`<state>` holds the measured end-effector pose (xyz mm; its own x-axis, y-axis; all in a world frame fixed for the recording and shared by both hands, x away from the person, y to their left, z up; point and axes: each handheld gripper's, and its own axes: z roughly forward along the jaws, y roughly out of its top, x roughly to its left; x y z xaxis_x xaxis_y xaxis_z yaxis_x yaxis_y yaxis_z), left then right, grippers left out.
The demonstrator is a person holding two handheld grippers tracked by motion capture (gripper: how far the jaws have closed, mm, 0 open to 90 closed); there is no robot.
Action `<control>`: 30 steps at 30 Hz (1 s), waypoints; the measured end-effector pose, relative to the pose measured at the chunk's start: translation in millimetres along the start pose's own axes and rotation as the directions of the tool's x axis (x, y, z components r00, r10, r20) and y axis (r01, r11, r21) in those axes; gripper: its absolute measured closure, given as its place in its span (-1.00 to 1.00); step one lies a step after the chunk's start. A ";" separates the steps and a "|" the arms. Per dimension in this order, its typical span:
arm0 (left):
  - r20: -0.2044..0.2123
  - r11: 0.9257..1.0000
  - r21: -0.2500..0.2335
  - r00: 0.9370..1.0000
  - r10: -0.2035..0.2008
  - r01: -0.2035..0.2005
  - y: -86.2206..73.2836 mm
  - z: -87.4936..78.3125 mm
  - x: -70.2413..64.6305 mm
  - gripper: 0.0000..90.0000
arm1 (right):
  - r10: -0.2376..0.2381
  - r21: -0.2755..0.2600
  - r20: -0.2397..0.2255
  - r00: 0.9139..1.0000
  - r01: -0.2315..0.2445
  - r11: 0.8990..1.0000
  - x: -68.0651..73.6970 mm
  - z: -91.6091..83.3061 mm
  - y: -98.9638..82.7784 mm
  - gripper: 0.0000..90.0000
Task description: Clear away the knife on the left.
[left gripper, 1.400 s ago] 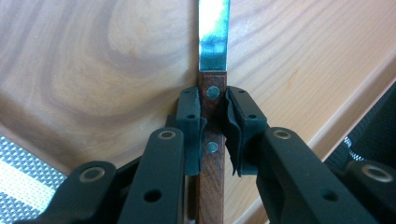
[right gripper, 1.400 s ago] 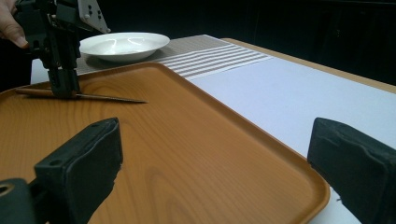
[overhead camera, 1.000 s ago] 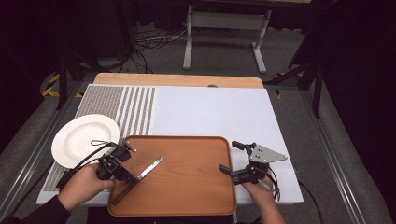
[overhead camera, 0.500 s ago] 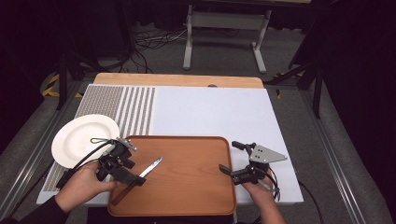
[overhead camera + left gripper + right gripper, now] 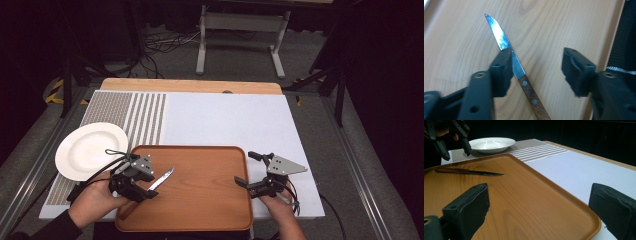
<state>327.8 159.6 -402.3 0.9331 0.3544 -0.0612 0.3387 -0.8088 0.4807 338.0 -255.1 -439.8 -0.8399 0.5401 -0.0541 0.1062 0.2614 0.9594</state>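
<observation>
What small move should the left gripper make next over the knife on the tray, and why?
Probably lower and centre the left gripper over the knife: the knife lies flat on the tray, and the open jaws hang above it, one over the blade.

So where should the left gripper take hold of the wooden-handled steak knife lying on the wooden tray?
Probably the riveted wooden handle of the knife: it is thicker than the flat blade. Come straight down with the left gripper, jaws straddling the handle crosswise, since it lies flat on the tray.

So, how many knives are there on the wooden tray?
1. The steak knife lies flat on the wooden tray, near its left side, under the left hand-held gripper, whose jaws stand apart above it.
</observation>
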 end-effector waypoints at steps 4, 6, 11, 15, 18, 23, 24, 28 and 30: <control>-0.010 0.999 0.017 0.999 0.037 -0.036 0.1 3.9 -1.9 0.59 | 0.004 0.001 -0.001 1.000 -0.004 1.000 0.0 -0.1 -0.1 -0.91; -0.010 0.997 0.021 0.998 0.068 -0.068 -0.1 6.7 -3.3 0.69 | 0.003 0.001 -0.001 1.000 -0.003 1.000 -0.1 -0.2 -0.2 -0.91; 0.001 0.991 0.039 0.992 0.130 -0.130 0.6 12.9 -5.3 1.00 | 0.000 0.001 0.000 1.000 0.000 1.000 -0.1 0.0 -0.2 -0.91; 0.000 0.986 0.063 0.988 0.153 -0.153 0.5 18.9 -5.1 1.00 | -0.001 0.001 -0.001 1.000 0.001 1.000 0.1 0.2 -0.2 -0.91; 0.002 0.982 0.085 0.986 0.169 -0.168 -0.3 23.0 -3.5 1.00 | 0.001 0.001 -0.001 1.000 -0.001 1.000 0.0 0.2 -0.2 -0.91; -0.009 0.962 0.138 0.971 0.239 -0.235 -1.7 31.6 -4.5 1.00 | 0.008 0.003 -0.004 1.000 -0.008 1.000 0.0 0.6 -0.6 -0.91; -0.013 0.959 0.144 0.969 0.246 -0.242 -2.0 33.0 -5.3 1.00 | 0.007 0.005 -0.003 1.000 -0.007 1.000 0.0 0.6 -0.5 -0.91; -0.023 0.952 0.156 0.962 0.271 -0.265 -2.2 36.7 -5.8 1.00 | 0.009 0.003 -0.005 1.000 -0.009 1.000 0.0 0.7 -0.5 -0.91; -0.024 0.951 0.158 0.961 0.274 -0.267 -2.5 38.1 -6.1 1.00 | 0.009 0.002 -0.005 1.000 -0.009 1.000 0.1 0.7 -0.6 -0.91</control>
<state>325.9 141.6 -436.5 0.9870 0.1304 0.0944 0.0918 -0.9377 0.3352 338.2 -254.7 -440.5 -0.8414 0.5387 -0.0442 0.1150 0.2583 0.9592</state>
